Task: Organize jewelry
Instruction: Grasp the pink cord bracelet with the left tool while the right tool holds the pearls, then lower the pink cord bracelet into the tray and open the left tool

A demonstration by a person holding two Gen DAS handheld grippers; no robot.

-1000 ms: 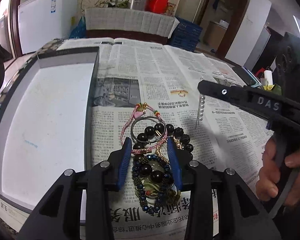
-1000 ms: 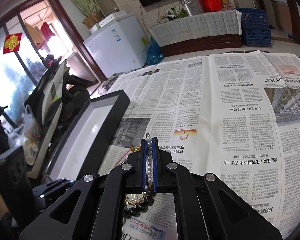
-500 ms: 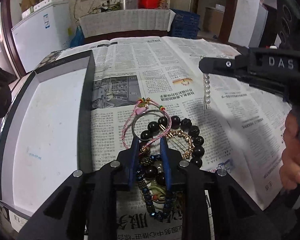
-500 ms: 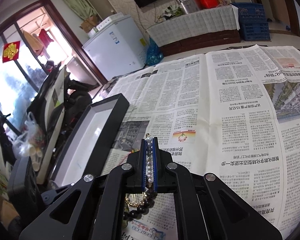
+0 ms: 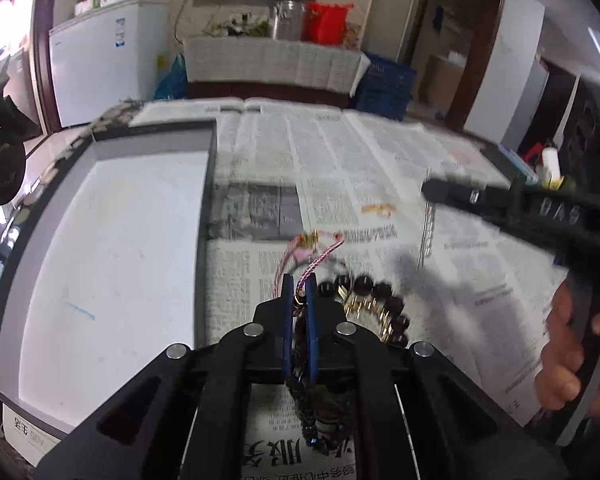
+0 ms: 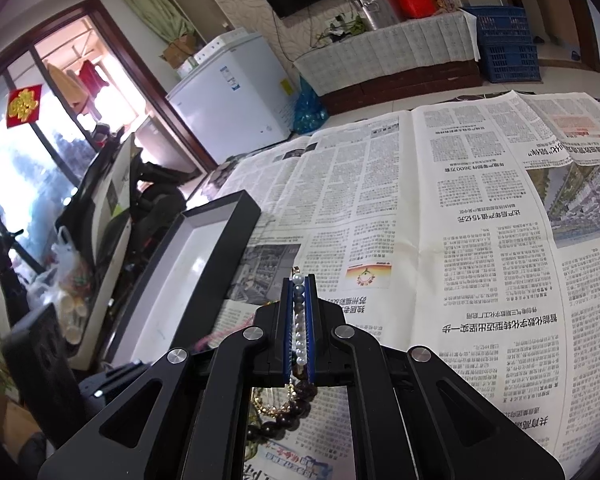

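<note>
A heap of jewelry lies on newspaper: a black bead bracelet (image 5: 380, 296), a gold chain (image 5: 364, 308), a blue bead strand (image 5: 306, 420). My left gripper (image 5: 299, 284) is shut on a pink braided cord bracelet (image 5: 320, 258) at the heap's left side. My right gripper (image 6: 299, 280) is shut on a white pearl strand (image 6: 299, 328). In the left wrist view the right gripper (image 5: 430, 192) hovers to the right of the heap, and the pearl strand (image 5: 428, 228) hangs down from it. The open black jewelry box with white lining (image 5: 112, 248) lies to the left.
Newspaper (image 6: 440, 216) covers the table. The box (image 6: 188, 276) sits at the table's left edge in the right wrist view. Small items (image 5: 548, 168) stand at the far right table edge. A white freezer (image 6: 228, 96) and a covered bench stand behind the table.
My left gripper's jaws have closed from wide open onto the pink cord bracelet. The right gripper keeps holding the pearl strand and has shifted slightly.
</note>
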